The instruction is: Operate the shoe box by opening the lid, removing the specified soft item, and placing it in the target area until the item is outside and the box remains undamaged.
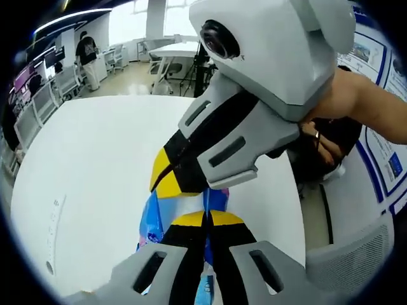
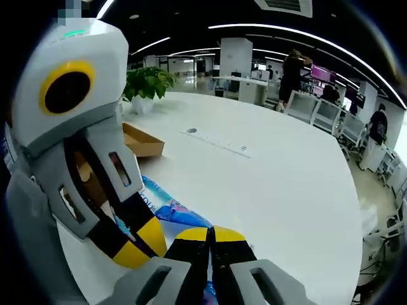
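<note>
I have both the left hand-held gripper [image 1: 205, 219] and right hand-held gripper [image 2: 210, 234] clamped on the blue soft packet [image 2: 181, 214] above the white bench [image 2: 286, 184]; the brown shoe box [image 2: 143, 143] sits far left.

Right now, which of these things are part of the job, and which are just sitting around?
Job:
- blue soft packet, pinched by both grippers: left, right
- brown box on the white table

Just around:
- potted plant
- office chairs
- people standing behind

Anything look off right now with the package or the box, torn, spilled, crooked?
Nothing stands out. Both grippers, left and right, are shut on the blue soft package above the white table. The cardboard box shows no visible damage or spill.
</note>
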